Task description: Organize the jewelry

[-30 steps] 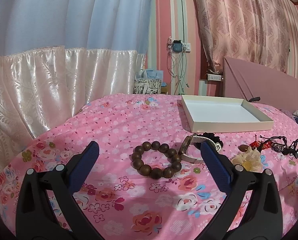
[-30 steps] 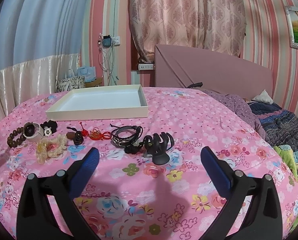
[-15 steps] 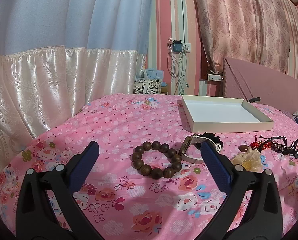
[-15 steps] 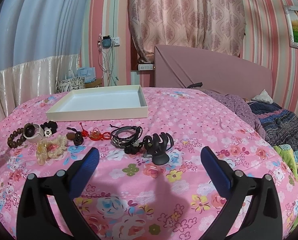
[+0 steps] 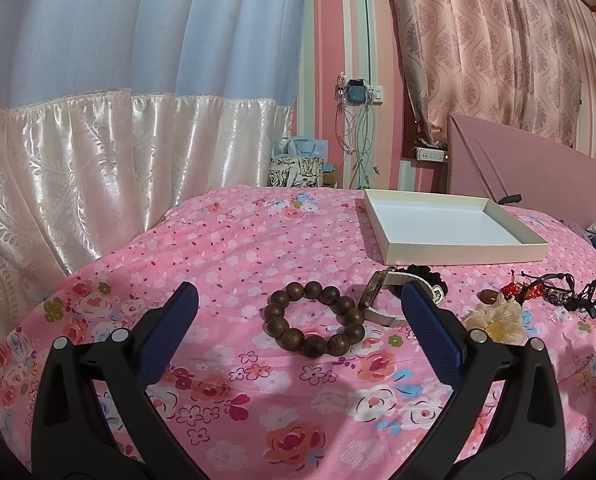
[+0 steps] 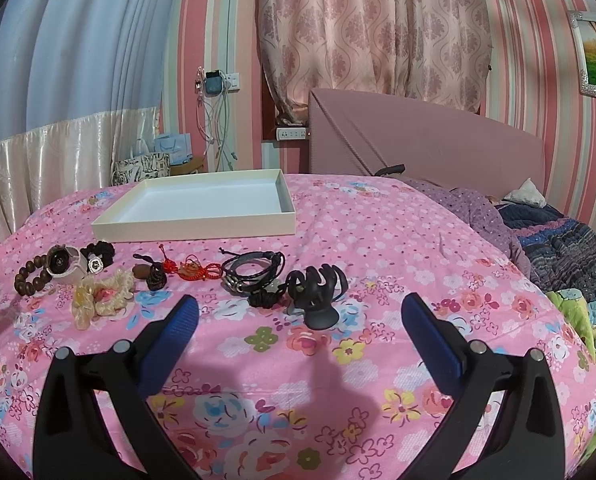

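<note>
My left gripper (image 5: pixel 298 308) hovers above the pink floral bed (image 5: pixel 226 264) with its fingers (image 5: pixel 170 332) spread wide, holding nothing and touching nothing; the wooden bead bracelet (image 5: pixel 314 320) lies on the cover in the gap between the blue pads as that camera sees it. Just right of the bracelet, touching it, a watch (image 5: pixel 382 300) stands on edge, and a black scrunchie (image 5: pixel 426 272) lies behind the watch. My right gripper (image 6: pixel 298 312) likewise hangs above the bed, fingers (image 6: pixel 430 336) fully apart and empty. Ahead of it the black claw hair clip (image 6: pixel 318 292) rests on the cover, with black cord bracelets (image 6: pixel 254 268) just to its left. Further left lie a red knotted cord (image 6: pixel 194 270), a dark brown bead charm (image 6: pixel 150 274), and a cream scrunchie (image 6: pixel 100 294); the watch and bead bracelet close the row at its far left end. Behind this row, well apart from both grippers, the shallow cream box (image 6: pixel 194 230) sits open on the bed with nothing inside.
</note>
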